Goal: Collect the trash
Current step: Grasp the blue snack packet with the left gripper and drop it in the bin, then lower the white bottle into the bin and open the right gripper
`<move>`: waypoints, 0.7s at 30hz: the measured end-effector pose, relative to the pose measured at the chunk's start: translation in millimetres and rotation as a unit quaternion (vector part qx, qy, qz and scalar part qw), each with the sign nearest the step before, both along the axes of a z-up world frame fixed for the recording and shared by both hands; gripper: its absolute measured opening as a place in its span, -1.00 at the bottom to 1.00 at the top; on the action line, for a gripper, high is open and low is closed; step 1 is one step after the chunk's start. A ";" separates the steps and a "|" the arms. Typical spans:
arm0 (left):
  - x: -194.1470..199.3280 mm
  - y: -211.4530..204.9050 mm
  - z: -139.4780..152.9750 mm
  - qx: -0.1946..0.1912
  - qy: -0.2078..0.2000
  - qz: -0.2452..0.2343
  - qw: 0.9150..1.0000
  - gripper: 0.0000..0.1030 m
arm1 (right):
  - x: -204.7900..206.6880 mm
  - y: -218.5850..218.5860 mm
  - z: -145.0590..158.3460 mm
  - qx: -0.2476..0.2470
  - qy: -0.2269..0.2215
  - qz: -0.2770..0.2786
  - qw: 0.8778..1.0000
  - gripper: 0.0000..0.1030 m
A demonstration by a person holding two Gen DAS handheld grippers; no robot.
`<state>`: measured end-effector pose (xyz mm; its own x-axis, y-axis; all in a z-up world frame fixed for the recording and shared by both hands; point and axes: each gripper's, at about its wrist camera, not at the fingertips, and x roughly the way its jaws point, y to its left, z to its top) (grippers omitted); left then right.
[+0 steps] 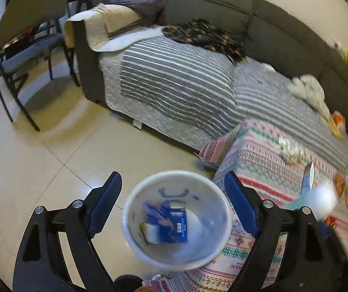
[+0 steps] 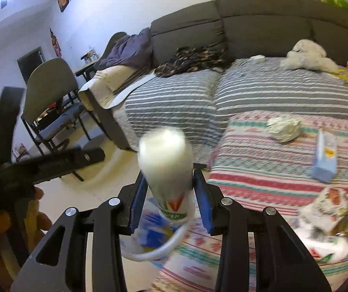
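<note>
My left gripper (image 1: 172, 194) is open above a white plastic bin (image 1: 177, 217) on the floor, its fingers spread wider than the rim. A blue and white carton (image 1: 168, 223) lies in the bin. My right gripper (image 2: 170, 192) is shut on a white cylindrical can (image 2: 166, 160) with a red triangle mark, held over the bin (image 2: 159, 248). The can shows blurred in the left wrist view (image 1: 323, 198). On the patterned tablecloth (image 2: 259, 165) lie a crumpled white paper (image 2: 284, 127), a light blue carton (image 2: 324, 155) and a pile of wrappers (image 2: 332, 216).
A grey sofa (image 1: 222, 17) with striped covers stands behind, with a white plush toy (image 2: 305, 56) and dark clothes (image 1: 203, 36) on it. A chair (image 1: 25, 39) stands at the left on the tiled floor (image 1: 40, 170). The left gripper's body (image 2: 40, 165) crosses the right wrist view.
</note>
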<state>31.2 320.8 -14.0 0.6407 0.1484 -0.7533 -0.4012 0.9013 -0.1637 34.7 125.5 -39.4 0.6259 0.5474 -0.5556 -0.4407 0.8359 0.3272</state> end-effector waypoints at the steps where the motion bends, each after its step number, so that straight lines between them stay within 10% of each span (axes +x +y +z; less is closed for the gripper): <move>1: -1.6 5.3 2.0 -0.004 -0.003 0.008 1.000 0.61 | 0.5 6.0 -1.6 0.002 0.002 0.004 1.000 -0.24; 12: -36.0 68.6 25.1 -0.051 -0.042 0.097 0.993 0.61 | 9.3 75.6 -13.4 -0.022 0.005 0.046 0.999 -0.22; 15: -38.6 70.8 27.6 -0.039 -0.043 0.103 0.993 0.61 | 9.4 82.3 -11.9 -0.030 -0.001 0.040 0.999 0.23; 21: -40.0 65.8 32.2 -0.019 -0.051 0.102 0.993 0.75 | 12.9 75.3 -5.4 -0.048 -0.012 0.013 0.999 0.41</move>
